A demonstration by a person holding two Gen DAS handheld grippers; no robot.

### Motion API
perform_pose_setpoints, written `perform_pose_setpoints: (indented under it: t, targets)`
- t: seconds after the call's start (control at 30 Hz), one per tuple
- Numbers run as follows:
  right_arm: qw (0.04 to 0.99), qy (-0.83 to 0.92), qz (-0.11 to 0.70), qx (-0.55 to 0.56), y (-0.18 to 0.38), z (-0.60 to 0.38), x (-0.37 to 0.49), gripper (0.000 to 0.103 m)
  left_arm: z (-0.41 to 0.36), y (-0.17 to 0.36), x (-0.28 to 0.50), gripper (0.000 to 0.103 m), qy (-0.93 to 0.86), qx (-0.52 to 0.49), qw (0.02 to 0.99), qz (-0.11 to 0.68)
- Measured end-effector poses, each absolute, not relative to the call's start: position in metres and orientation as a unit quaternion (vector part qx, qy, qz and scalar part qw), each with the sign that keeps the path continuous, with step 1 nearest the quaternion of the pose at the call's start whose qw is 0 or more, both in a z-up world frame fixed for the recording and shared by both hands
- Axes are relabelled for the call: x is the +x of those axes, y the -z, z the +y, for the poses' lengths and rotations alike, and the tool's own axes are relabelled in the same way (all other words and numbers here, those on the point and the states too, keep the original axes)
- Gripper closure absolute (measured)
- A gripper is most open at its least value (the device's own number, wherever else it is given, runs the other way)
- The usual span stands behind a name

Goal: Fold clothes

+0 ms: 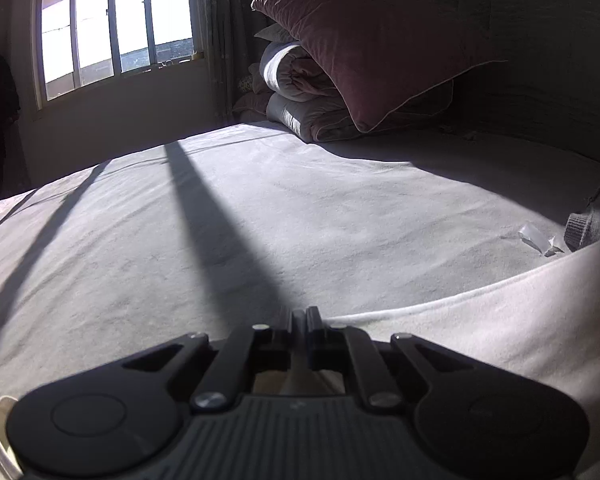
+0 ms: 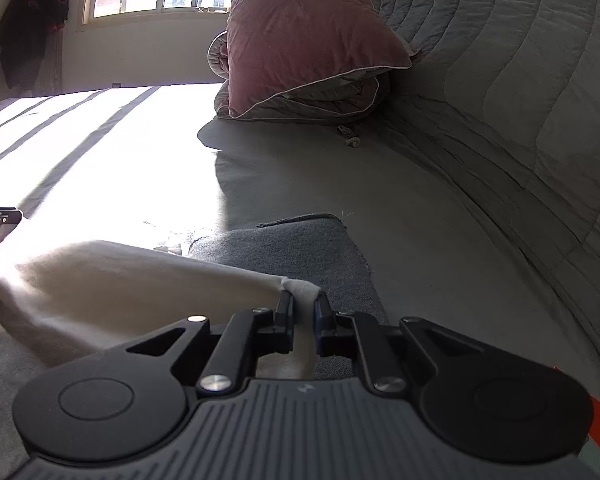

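A white garment is stretched between both grippers above the grey bed sheet. In the right wrist view my right gripper is shut on one bunched corner of it. My left gripper is shut too, with the pale cloth showing between its fingers and the white garment spreading away to the right. That left gripper also shows at the far left edge of the right wrist view, with cloth hanging from it. A grey knit garment lies flat on the bed under the right gripper. Its ribbed cuff shows in the left wrist view.
A pink pillow leans on a folded quilt at the head of the bed. A grey quilted headboard curves along the right. A window and a dark coat are on the far wall. A clear plastic scrap lies by the cuff.
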State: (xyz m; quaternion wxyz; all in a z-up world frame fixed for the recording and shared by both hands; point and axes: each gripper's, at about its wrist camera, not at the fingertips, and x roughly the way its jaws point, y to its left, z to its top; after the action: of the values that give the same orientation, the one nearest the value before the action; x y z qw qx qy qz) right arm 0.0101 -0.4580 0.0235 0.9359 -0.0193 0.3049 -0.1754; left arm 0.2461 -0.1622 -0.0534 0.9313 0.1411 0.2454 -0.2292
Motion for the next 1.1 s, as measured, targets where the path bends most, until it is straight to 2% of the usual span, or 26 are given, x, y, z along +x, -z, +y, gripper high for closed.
perform_pose_setpoints:
  t: [0.17,0.23,0.3,0.37,0.4,0.57,0.87,0.97,1.1]
  targets:
    - [0.923,0.188,0.333,-0.048,0.012,-0.465,0.037,0.090,-0.171,0.056,0.247,0.093,0.218,0.170,0.925,0.259]
    - [0.925,0.195,0.324,-0.035,0.014,-0.464,0.036,0.087,-0.171,0.051,0.244,0.080,0.209,0.169,0.928,0.257]
    - [0.927,0.197,0.319,-0.015,0.007,-0.466,0.031,0.080,-0.168,0.042,0.240,0.069,0.204,0.154,0.933,0.255]
    - [0.930,0.194,0.312,0.000,-0.004,-0.469,0.022,0.065,-0.161,0.030,0.231,0.067,0.216,0.119,0.936,0.251]
    - [0.932,0.191,0.307,0.004,-0.009,-0.468,0.017,0.064,-0.158,0.023,0.226,0.067,0.223,0.101,0.937,0.249]
    - [0.941,0.172,0.289,0.025,-0.025,-0.463,-0.001,0.064,-0.154,0.009,0.194,0.067,0.285,0.062,0.921,0.258]
    - [0.930,0.173,0.317,0.061,-0.012,-0.464,-0.005,0.064,-0.162,0.052,0.167,0.067,0.318,0.053,0.892,0.317]
    - [0.930,0.173,0.320,0.052,-0.019,-0.456,-0.010,0.064,-0.160,0.044,0.163,0.067,0.302,0.042,0.895,0.325]
    - [0.936,0.151,0.313,0.050,-0.039,-0.439,-0.024,0.062,-0.134,0.020,0.151,0.054,0.297,0.006,0.903,0.310]
